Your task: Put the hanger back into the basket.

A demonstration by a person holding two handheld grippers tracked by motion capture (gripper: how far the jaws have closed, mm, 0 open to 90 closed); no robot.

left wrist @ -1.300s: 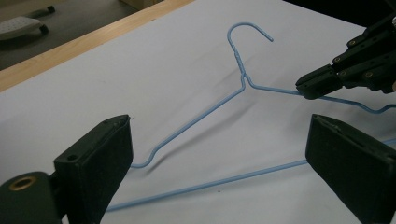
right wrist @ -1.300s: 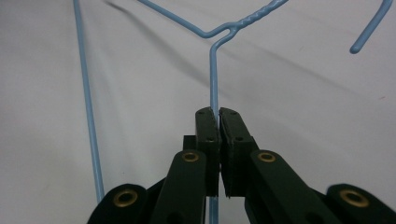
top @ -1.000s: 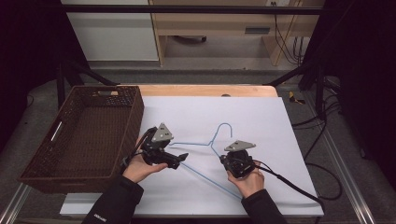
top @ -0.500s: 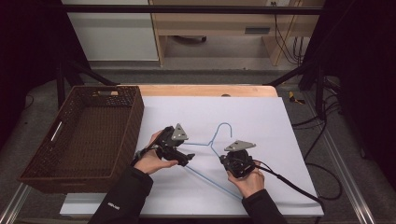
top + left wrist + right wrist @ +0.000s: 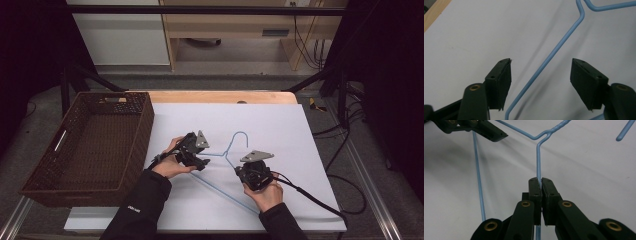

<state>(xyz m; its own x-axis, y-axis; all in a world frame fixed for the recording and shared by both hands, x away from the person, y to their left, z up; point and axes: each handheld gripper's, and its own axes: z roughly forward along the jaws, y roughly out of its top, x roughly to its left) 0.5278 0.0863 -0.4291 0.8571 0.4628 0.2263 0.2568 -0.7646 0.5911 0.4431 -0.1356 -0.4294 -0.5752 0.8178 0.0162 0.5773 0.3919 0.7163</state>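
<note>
A light blue wire hanger (image 5: 226, 159) lies on the white board, its hook (image 5: 241, 136) pointing away from me. My right gripper (image 5: 254, 172) is shut on the hanger's right sloping wire (image 5: 538, 162), with both pads pinching it. My left gripper (image 5: 201, 159) hovers over the left sloping wire (image 5: 554, 52). Its jaws have just been closing and stand open on either side of the wire, neither pad (image 5: 503, 82) touching it. The left gripper's dark jaws (image 5: 477, 127) also show at the top left of the right gripper view.
A brown woven basket (image 5: 132, 145) with nothing in it stands at the left, touching the white board (image 5: 280, 125). A black cable (image 5: 310, 197) trails from the right gripper toward the right front. A wooden table edge (image 5: 220, 96) runs along the back.
My left hand has moved right and down onto the hanger's left side, and its jaws have narrowed around the wire. The right hand and the hanger have stayed put.
</note>
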